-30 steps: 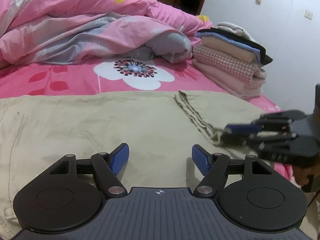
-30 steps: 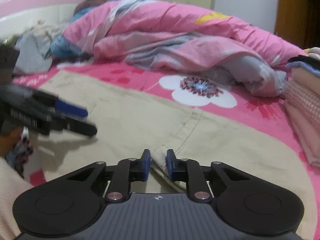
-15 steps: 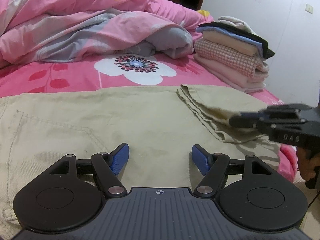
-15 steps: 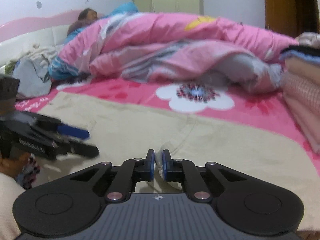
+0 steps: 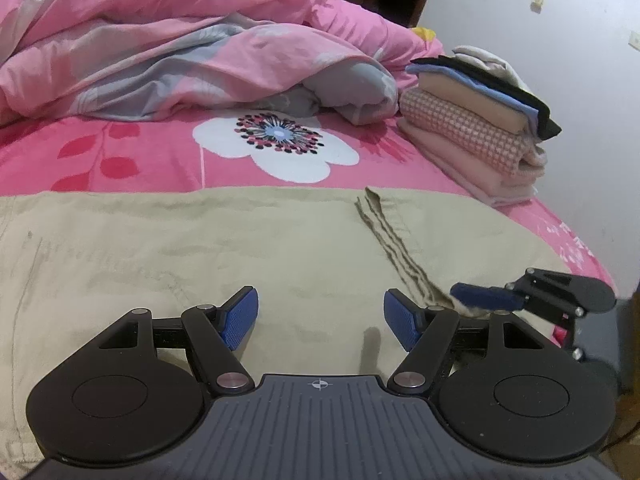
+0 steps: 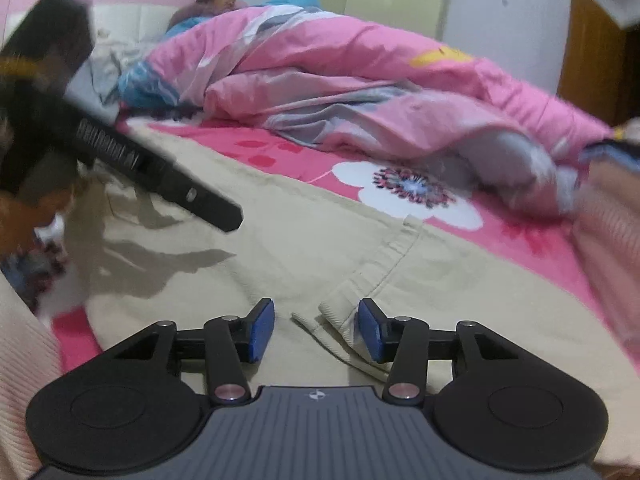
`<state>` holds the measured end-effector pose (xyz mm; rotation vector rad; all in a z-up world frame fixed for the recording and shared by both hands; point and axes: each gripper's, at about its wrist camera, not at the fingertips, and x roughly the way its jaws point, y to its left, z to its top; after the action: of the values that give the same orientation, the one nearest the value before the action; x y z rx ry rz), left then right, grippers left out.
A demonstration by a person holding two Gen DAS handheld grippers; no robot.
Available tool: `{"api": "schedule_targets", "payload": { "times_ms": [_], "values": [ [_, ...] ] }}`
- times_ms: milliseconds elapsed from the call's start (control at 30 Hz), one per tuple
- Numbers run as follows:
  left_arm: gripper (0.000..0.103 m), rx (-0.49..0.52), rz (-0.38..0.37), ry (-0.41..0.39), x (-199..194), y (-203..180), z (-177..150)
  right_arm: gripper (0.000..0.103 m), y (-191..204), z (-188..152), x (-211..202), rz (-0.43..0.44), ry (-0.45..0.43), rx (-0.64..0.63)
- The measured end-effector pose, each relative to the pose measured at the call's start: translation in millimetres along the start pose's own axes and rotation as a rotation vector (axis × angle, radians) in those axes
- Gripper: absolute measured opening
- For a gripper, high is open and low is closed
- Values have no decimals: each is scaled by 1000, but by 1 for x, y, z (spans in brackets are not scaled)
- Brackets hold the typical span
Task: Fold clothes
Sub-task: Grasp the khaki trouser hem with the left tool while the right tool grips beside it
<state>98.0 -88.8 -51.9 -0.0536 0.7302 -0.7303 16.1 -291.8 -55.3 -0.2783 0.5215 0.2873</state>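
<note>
From my remote seat the biggest thing is the bed under its pink sheet printed with one white flower (image 5: 276, 152), with one rumpled pink and grey quilt (image 5: 180, 48) heaped at the back. Across the near half lies the one khaki cotton garment (image 5: 200, 248), spread flat, its hemmed end (image 6: 376, 276) folded back over itself towards the right side. Beyond it, near the wall, sits one stack of folded clothes (image 5: 476, 128); I count about six layers, though the top ones blur together.

My two tools come next. The left gripper (image 5: 320, 316) hangs over the khaki cloth with its jaws spread wide and nothing between them. The right gripper (image 6: 316, 330) has just been opening: its blue pads (image 6: 262, 330) stand clear on either side of the hemmed corner, which lies released between them, not pinched.

What I judge could go wrong: the dropped hem looks slightly rumpled and skewed, so the fold edge may not line up, and pulling away low could drag the corner with a pad and undo the lay. The left jaws sit close to the cloth; a careless closing there could snag a single layer and wrinkle the flat panel. The two grippers are also near each other at the fold, so crossing paths risks a knock.
</note>
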Motion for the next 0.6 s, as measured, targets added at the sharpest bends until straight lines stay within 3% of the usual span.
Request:
{"api": "schedule_targets", "payload": {
  "times_ms": [100,267,333,400,600],
  "values": [
    [70,7,4,2,1,-3,4,42,-7,-1,0,11,-3,50],
    [70,-15,-3,2,0,-6,12,42,-13,-3,-1,20,-5,83],
    [70,-40,-10,4,2,-6,15,33,-13,-4,-2,15,-10,77],
    [70,-84,-26,15,5,-2,20,17,-14,-4,-4,5,-21,79],
    [70,-322,-124,97,35,14,43,15,-36,-4,-23,14,-106,209]
  ]
}}
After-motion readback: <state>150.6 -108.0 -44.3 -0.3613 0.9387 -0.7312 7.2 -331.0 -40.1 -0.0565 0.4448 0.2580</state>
